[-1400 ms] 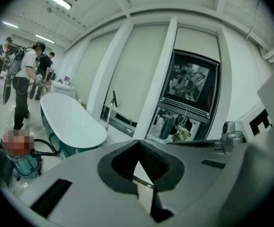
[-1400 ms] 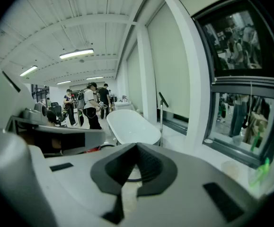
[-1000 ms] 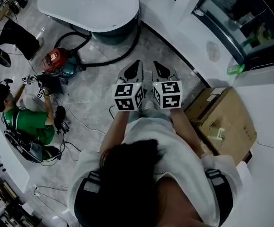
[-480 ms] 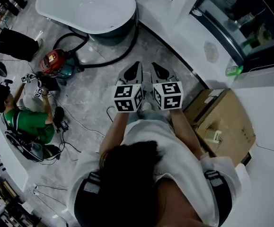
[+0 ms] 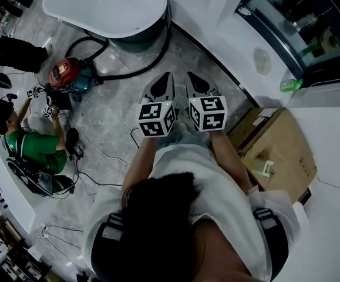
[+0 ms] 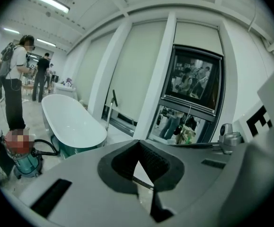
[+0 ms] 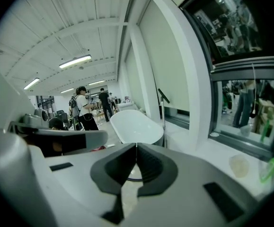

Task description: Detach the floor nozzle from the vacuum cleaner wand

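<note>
Where the floor meets its left edge: a seated person in a green top (image 5: 32,148), with cables lying around them.
Vacuum cleaner (image 5: 70,78): a red and teal canister on the floor, just beside the near left end of the bathtub and well apart from both grippers.
Hose (image 5: 143,70): black, running from the canister along the tub's near side and up past its right end.
Wand and floor nozzle: cannot be picked out in any view.
Bathtub (image 5: 105,4): white and freestanding, at the floor's far edge.
Left gripper (image 5: 168,74): jaws clenched together with nothing between them, held above bare floor, pointing toward the tub.
Right gripper (image 5: 188,73): jaws likewise pressed together and empty, just beside the left one.
Cardboard box (image 5: 281,151): on the floor at its right edge.
Green bottle (image 5: 291,85): on the white ledge below the window, far right.
</note>
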`<state>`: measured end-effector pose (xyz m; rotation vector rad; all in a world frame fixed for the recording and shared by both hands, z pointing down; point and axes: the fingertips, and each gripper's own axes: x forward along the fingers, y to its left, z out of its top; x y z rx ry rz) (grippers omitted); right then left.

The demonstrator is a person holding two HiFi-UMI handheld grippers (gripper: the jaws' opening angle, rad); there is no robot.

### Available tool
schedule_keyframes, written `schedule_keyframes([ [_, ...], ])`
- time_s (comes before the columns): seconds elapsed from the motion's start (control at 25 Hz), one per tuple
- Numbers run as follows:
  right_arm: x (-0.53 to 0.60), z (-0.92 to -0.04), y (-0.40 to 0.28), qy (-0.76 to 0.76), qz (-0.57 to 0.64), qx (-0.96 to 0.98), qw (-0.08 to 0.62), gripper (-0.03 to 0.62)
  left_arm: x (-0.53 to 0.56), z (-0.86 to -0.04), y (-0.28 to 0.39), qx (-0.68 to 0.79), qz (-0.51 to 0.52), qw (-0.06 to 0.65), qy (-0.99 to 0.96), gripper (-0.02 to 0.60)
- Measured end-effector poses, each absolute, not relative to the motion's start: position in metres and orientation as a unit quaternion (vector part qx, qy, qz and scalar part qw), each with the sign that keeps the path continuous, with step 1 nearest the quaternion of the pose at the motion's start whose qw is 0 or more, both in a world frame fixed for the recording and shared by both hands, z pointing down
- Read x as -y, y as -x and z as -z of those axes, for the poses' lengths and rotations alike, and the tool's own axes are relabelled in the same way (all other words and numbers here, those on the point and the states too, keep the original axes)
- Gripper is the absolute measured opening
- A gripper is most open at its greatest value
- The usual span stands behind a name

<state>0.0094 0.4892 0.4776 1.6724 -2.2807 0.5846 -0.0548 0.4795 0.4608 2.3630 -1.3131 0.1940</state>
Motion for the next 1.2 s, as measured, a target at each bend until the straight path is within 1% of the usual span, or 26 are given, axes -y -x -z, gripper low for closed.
schedule_keyframes([
  [0.32,-0.472,-0.478,-0.016,-0.582,-0.195,0.780,0.121,0.015,-0.462,-0.462,0.057,0.475,-0.067,0.209,-0.852,0.003],
  [0.72,-0.435,-0.465,-0.016,-0.593,-0.181,0.777,0.109,0.015,-0.424,-0.444,0.059,0.468,-0.061,0.188,-0.861,0.003],
  [1.2,-0.380,-0.477,-0.012,-0.597,-0.191,0.768,0.129,0.015,-0.371,-0.464,0.060,0.460,-0.079,0.207,-0.860,0.003],
])
